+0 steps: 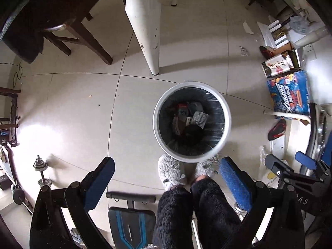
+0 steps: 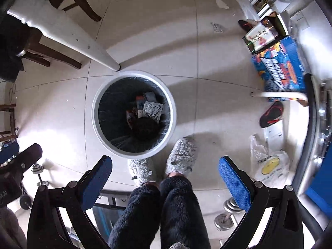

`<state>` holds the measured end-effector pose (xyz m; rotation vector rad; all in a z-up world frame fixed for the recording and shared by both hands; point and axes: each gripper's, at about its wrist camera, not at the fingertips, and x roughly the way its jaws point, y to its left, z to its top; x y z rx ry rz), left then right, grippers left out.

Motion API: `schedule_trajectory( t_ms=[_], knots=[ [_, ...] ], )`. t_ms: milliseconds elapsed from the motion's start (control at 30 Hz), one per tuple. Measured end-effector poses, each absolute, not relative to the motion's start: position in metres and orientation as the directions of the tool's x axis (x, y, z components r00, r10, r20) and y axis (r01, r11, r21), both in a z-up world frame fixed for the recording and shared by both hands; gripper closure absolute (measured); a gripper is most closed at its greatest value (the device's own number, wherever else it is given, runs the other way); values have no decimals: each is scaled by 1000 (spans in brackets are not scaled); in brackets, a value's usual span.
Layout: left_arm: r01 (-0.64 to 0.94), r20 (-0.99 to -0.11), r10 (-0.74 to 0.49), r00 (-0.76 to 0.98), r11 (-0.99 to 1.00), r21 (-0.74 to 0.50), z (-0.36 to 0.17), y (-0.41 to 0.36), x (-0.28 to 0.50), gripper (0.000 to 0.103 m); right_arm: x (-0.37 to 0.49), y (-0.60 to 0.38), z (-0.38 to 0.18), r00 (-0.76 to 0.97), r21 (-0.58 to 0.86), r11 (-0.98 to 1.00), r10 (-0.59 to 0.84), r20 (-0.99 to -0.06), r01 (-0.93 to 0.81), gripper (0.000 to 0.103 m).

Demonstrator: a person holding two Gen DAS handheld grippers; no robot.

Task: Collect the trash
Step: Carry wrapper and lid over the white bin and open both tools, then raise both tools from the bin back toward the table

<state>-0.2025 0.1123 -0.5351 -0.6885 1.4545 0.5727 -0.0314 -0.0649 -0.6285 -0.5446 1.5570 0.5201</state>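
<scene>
Crinkled foil and paper wrappers [image 1: 192,117] lie in the white bin [image 1: 227,114], directly below the left claw [image 1: 167,178], whose jaws are spread wide and empty. The right claw [image 2: 166,176] is likewise spread and holds nothing, the bin below it and to its left. More scraps lie on the floor ahead: a torn white paper [image 2: 221,3] and a silvery wrapper [image 2: 216,28]. These look light, thin and crushable; pinch a raised crease.

The trash bin [image 1: 192,122] has a white rim and a black liner. Both the left claw [image 1: 166,178] and the right claw [image 2: 165,178] are black with blue pads. Grey fuzzy slippers [image 2: 181,157] stand on the cream tiled floor [image 1: 72,108]. A blue box [image 1: 290,92] carries orange print.
</scene>
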Motion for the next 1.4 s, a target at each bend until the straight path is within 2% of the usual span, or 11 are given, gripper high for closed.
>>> schedule_trajectory(
  t_ms=[367,700,833,967,1167,1400],
  knots=[
    [-703,-994,-47,101,704,-104,-413,97,-219,0,-46,-79,-487,-22,27,772,17,-1000,-636,0],
    [-689,-978,74,196,720,-84,-285,100,-221,0,-51,-84,-337,1,102,778,131,-991,-619,0],
    [-673,-951,161,265,736,-63,-236,108,-205,0,-38,-80,-281,46,138,787,206,-977,-602,0],
    [-676,-922,228,312,736,-47,-202,124,-171,0,-2,-78,-234,97,188,819,282,-954,-542,0],
    [-687,-873,327,363,726,-14,-173,155,-87,0,81,-72,-204,136,225,862,316,-939,-455,0],
    [-700,-915,273,298,714,-14,-185,204,55,0,241,-69,-212,130,221,917,277,-952,-332,0]
  ],
)
